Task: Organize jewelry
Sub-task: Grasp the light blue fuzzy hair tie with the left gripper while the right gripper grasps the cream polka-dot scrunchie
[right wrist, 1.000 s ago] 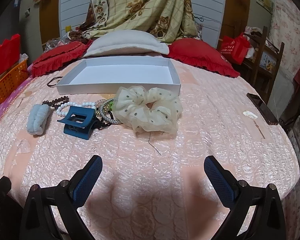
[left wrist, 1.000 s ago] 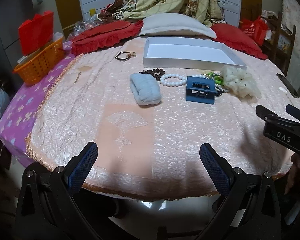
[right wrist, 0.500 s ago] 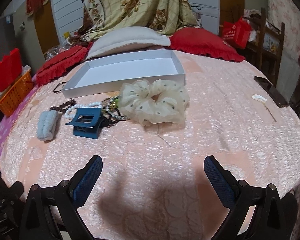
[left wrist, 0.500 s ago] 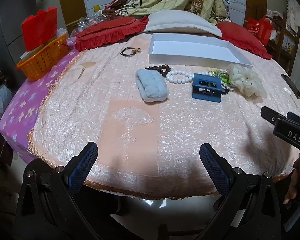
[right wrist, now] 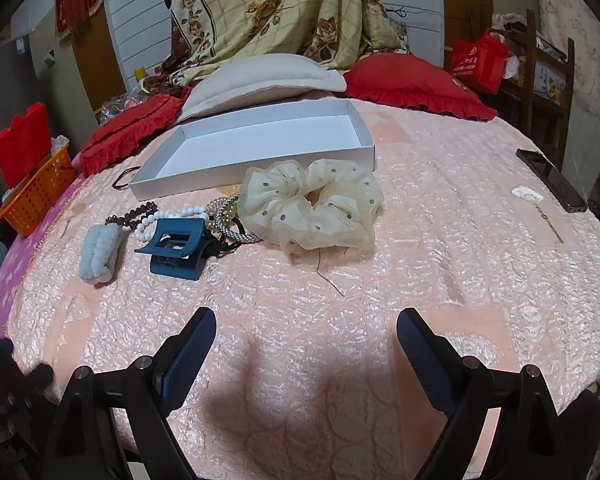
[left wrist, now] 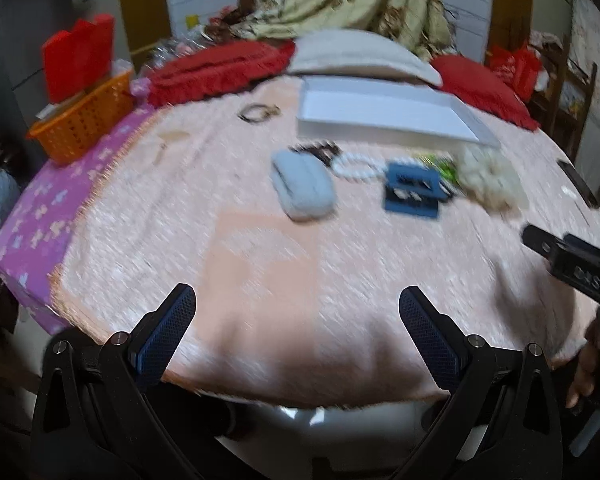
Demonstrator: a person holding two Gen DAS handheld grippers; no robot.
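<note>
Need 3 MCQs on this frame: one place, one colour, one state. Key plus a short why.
1. Where does the cream scrunchie lie?
A. inside the white tray
B. on the bedcover in front of the white tray
C. in the orange basket

2. What colour is the hair clip?
A. red
B. white
C. blue

3. What does the white tray hold?
A. nothing
B. the bead bracelets
C. the phone

Key: 1 B, it rests on the cover against the tray's near wall; 2 C, its plastic is dark blue; 3 A, its floor shows bare white.
</note>
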